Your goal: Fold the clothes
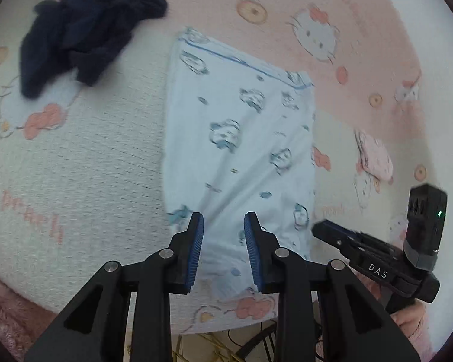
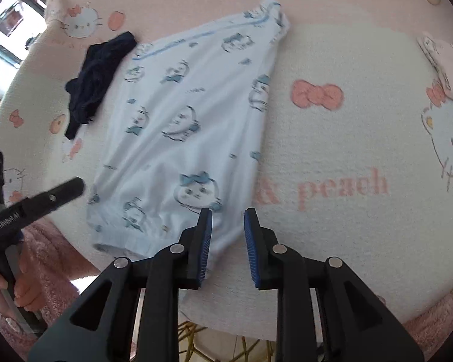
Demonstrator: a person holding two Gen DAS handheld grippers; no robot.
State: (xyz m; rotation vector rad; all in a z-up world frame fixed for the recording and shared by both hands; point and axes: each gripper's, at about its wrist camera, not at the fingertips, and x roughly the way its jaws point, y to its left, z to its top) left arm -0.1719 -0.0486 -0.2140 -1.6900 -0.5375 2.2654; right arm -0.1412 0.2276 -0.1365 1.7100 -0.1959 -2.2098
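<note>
Both the left gripper (image 1: 223, 229) and the right gripper (image 2: 228, 226) hang with blue-padded jaws parted and nothing between them, poised over the near hem, probably to take its corners. The pale blue cartoon-printed cotton garment (image 1: 241, 150) lies flat as a long panel on the pink-and-white printed blanket (image 1: 84, 157), already narrowed or just spread. A crumpled navy fleece garment (image 1: 84, 30) sits apart at far left.

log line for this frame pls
stage: pre-grasp | left: open, over near hem | right: open, near hem corner | shirt: flat on blanket | dark garment: aside
</note>
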